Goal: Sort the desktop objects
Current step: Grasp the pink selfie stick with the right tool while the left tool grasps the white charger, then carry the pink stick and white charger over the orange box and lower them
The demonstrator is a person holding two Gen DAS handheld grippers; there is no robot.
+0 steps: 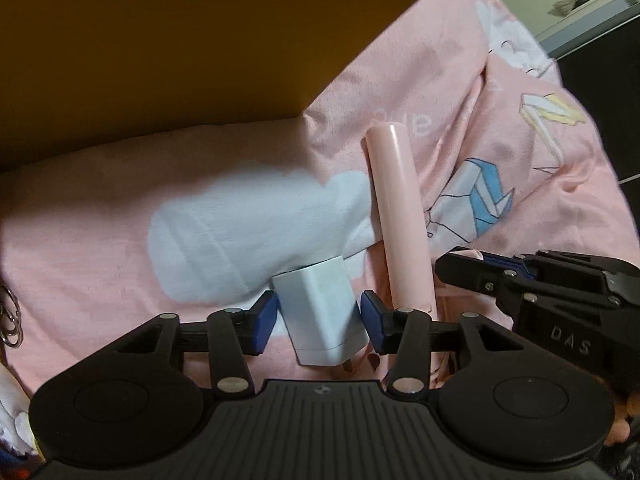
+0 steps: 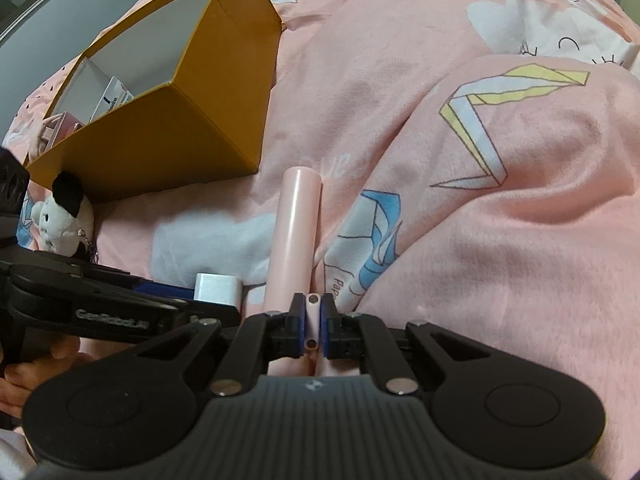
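Sorting partly done: the yellow cardboard box [image 2: 180, 120], upper left, already holds small cartons, while the left gripper [image 1: 319, 318] straddles, half-open, the white plastic charger block [image 1: 320, 316] (untouched) and the right gripper [image 2: 312, 324] pinches a thin pink strip [image 2: 312, 322] beside the pink cylindrical tube [image 2: 296, 232].

black hand-held gripper [image 1: 319, 321], blue pads [image 1: 264, 320]

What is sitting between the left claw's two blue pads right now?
In the left wrist view, the white charger block stands between the left claw pads, which do not press on it.
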